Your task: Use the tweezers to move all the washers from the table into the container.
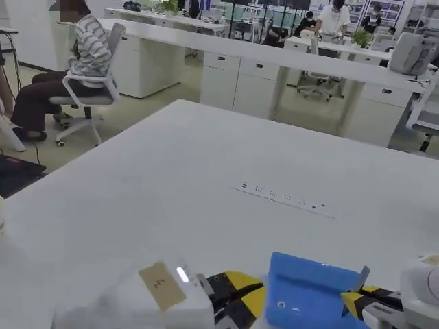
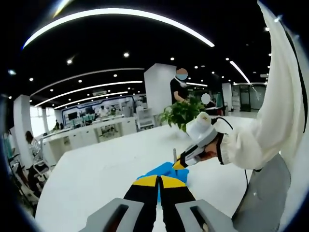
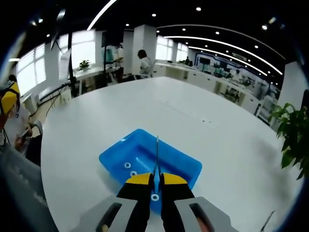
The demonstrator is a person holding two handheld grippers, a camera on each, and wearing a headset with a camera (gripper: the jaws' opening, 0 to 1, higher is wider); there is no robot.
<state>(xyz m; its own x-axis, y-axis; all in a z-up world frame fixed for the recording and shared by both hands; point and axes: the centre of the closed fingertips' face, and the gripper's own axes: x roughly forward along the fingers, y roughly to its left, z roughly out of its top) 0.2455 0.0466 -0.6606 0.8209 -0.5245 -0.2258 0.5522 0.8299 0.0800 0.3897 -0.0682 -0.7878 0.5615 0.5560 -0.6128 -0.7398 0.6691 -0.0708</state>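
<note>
Near the lower edge of the head view, your right tongs [image 1: 358, 296] pinch the tweezers [image 1: 361, 277] just beside the right side of the blue container [image 1: 309, 274]. The container stands on the white surface [image 1: 206, 178]. Your left tongs [image 1: 248, 291] are at the left side of the container.

From the right gripper view, the right tongs [image 3: 155, 180] are closed on the tweezers [image 3: 157, 152], and the thin tips point forward over the open container [image 3: 178, 162]. Three washers [image 3: 127, 165] lie on its floor. Two are close together at the left, and the third is nearer to you, seen low between the jaws.

From the left gripper view, the left tongs [image 2: 160, 181] are pressed together. Beyond them sits the container [image 2: 166, 170]. Beside it your hand [image 2: 207, 153], in a white sleeve, holds the right tongs [image 2: 179, 165] with the tweezers [image 2: 175, 154] standing up.

A row of sockets [image 1: 285, 199] is set in the surface farther from you, well apart from the container.
</note>
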